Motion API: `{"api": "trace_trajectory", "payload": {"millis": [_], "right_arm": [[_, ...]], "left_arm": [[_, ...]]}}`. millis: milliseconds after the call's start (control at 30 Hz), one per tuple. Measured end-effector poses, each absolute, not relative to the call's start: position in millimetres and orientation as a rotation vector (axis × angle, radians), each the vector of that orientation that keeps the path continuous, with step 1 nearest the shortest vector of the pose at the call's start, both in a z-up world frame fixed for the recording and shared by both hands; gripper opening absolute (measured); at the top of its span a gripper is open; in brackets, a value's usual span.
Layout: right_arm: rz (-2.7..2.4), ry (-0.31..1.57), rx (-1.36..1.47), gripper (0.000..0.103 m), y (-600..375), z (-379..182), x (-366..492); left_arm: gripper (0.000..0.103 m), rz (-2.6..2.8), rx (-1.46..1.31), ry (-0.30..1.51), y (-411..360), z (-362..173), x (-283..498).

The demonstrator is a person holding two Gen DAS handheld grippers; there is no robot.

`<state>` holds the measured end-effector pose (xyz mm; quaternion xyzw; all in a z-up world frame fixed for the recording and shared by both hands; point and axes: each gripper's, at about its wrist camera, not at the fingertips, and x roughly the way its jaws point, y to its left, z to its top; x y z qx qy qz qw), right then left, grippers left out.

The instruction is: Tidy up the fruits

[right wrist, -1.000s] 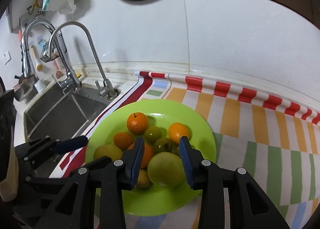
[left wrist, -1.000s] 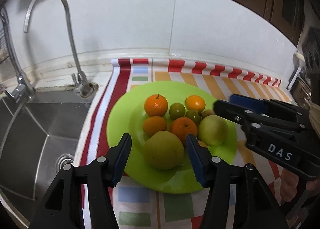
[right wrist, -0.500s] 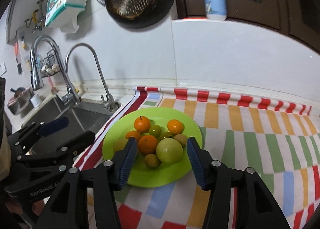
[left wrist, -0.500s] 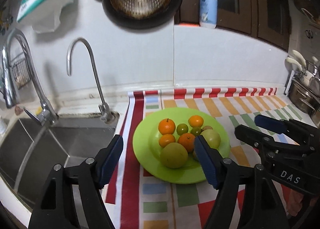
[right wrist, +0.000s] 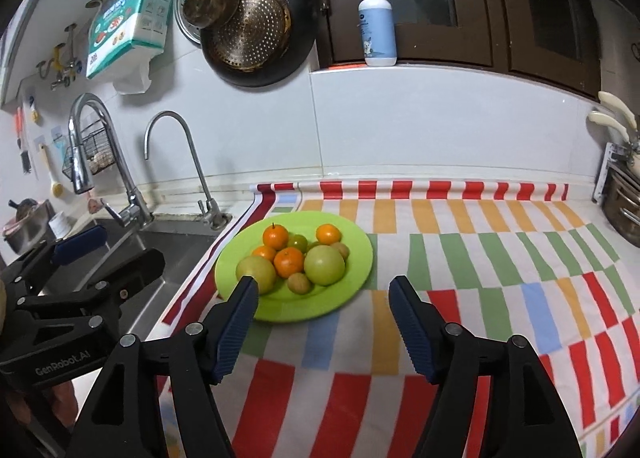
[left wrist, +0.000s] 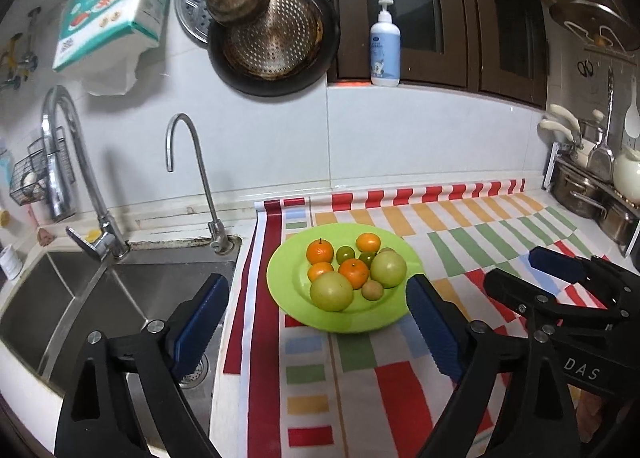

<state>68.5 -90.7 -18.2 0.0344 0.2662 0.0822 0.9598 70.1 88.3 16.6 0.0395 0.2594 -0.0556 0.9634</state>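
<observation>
Plenty of open striped tablecloth (right wrist: 480,258) right of the green plate (right wrist: 352,270) and in front of it, easy to come in there. Left side is tight: the sink (left wrist: 120,290) drops off just past the cloth edge, and the thin faucet (left wrist: 192,177) stands behind it. Pots (left wrist: 588,193) crowd the far right.

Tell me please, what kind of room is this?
Most likely a home kitchen: a steel sink with taps, pans hanging on the tiled wall, and pots on a rack.
</observation>
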Motion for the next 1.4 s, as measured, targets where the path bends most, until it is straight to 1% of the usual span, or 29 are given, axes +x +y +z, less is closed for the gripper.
{"api": "trace_trajectory", "payload": {"millis": [100, 133, 200, 233, 367, 500, 633, 867, 1400], "right_arm": [[0.163, 0.533, 0.065, 0.075, -98.9, -14.8, 49.8], [0.162, 0.527, 0.063, 0.075, -103.1, -13.1, 40.8], [0.160, 0.517, 0.058, 0.075, -108.3, -10.9, 29.1], [0.154, 0.510, 0.053, 0.077, -112.0, -9.5, 20.1], [0.152, 0.500, 0.039, 0.081, -122.4, -5.1, -4.5], [0.144, 0.490, 0.046, 0.082, -131.6, -1.6, -27.7], [0.115, 0.478, 0.047, 0.085, -140.5, 2.7, -48.7], [0.086, 0.447, 0.038, 0.085, -152.0, 11.7, -76.7], [0.087, 0.420, 0.033, 0.086, -158.9, 18.9, -99.7]], "left_arm": [[0.097, -0.103, 0.068, 0.517, 82.2, 20.1, 50.9], [0.098, -0.103, 0.069, 0.512, 79.5, 21.1, 44.8], [0.098, -0.090, 0.072, 0.506, 73.6, 22.7, 30.2], [0.098, -0.089, 0.070, 0.504, 71.9, 23.5, 24.9], [0.100, -0.092, 0.077, 0.494, 62.1, 27.7, -0.5], [0.103, -0.092, 0.071, 0.472, 54.8, 32.9, -22.9], [0.103, -0.095, 0.062, 0.464, 49.7, 37.6, -40.4], [0.103, -0.101, 0.060, 0.447, 40.8, 45.1, -62.1], [0.103, -0.109, 0.067, 0.423, 34.2, 54.3, -81.1]]}}
